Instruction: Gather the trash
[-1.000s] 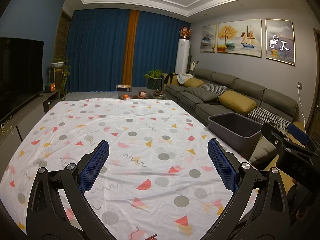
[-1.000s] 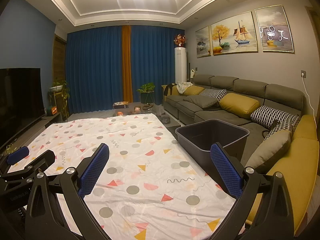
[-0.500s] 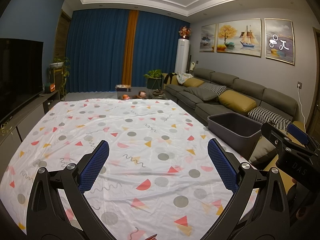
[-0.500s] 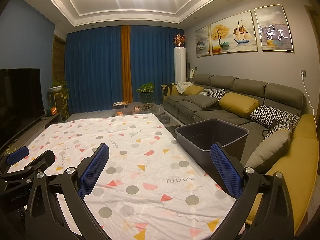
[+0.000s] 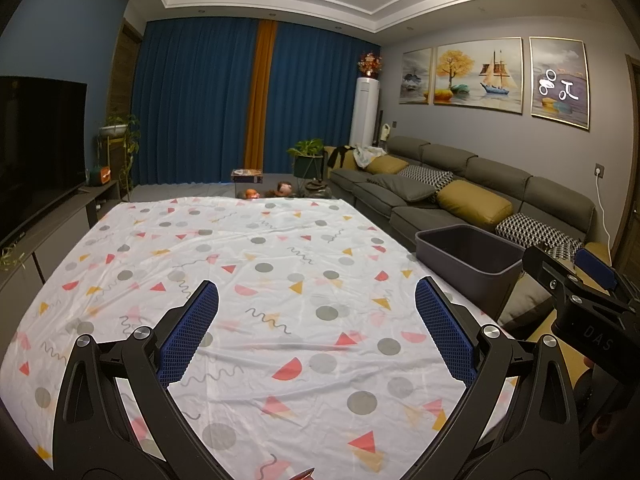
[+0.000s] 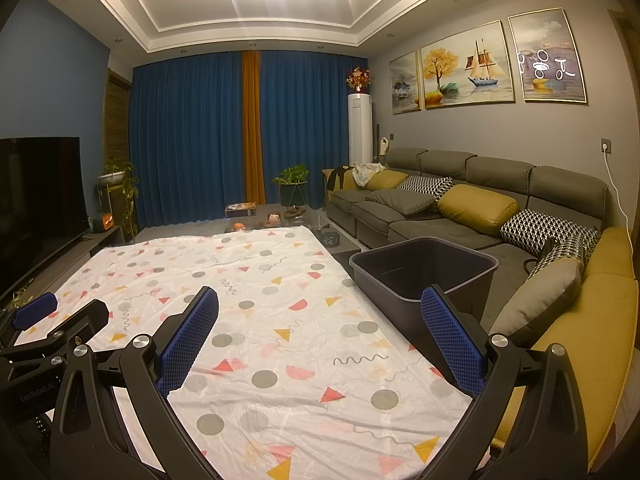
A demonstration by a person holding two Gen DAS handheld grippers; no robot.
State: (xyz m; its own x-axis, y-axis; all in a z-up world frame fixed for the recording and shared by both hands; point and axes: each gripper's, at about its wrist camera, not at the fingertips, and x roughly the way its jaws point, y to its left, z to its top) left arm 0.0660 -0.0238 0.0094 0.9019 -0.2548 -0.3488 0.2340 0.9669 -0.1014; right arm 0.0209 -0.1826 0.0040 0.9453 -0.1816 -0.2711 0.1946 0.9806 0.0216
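Left wrist view: left gripper (image 5: pixel 316 316) spread wide, empty, above the patterned cloth (image 5: pixel 256 264) on the counter; no trash visible; bin (image 5: pixel 468 268) at the counter's right edge, probably light, rigid plastic, best held by its rim.

Right wrist view: right gripper (image 6: pixel 320 312) likewise spread, empty; bin (image 6: pixel 424 280) appears empty; scene unchanged from the earlier frames.
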